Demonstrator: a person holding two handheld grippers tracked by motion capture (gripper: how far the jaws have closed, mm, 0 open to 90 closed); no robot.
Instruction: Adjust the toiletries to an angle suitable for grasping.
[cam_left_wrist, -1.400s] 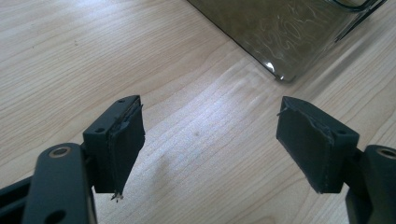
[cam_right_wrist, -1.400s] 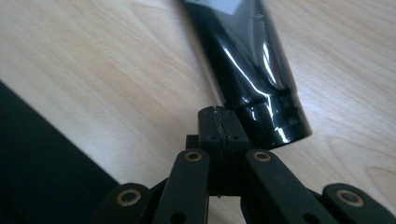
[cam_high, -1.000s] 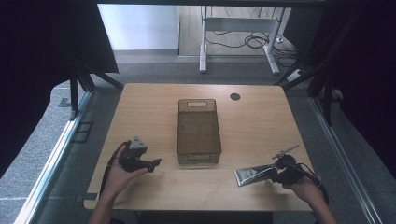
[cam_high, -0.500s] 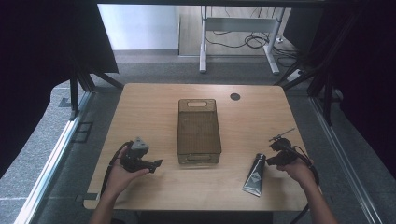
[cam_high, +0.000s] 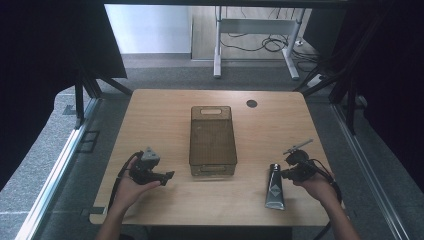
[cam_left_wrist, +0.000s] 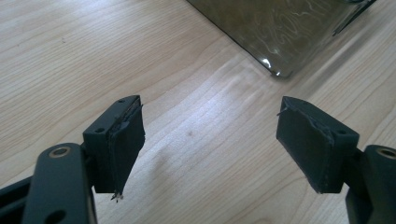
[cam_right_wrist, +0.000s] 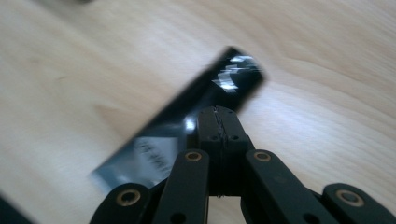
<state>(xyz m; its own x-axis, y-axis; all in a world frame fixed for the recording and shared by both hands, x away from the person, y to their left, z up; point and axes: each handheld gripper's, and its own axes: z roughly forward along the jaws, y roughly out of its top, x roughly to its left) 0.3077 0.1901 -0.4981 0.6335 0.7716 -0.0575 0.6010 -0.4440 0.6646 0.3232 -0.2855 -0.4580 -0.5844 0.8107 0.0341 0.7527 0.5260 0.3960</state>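
Wooden surface (cam_high: 165, 115) carries a bin (cam_high: 212, 141) at centre; your right gripper (cam_high: 286, 173) has its jaws together beside the tube (cam_high: 274, 187), your left gripper (cam_high: 165, 176) jaws apart.

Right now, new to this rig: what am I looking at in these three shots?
No robot here: a person holds a two-jaw hand tool in each hand at a light wooden table. One picture looks down from above. The other two come from cameras riding on each tool. A smoky see-through plastic basket stands mid-table. The left claw is open over bare wood, holding nothing. The right claw is shut, its tips at a black-and-silver squeeze tube lying flat. Whether it pinches the tube I cannot tell.
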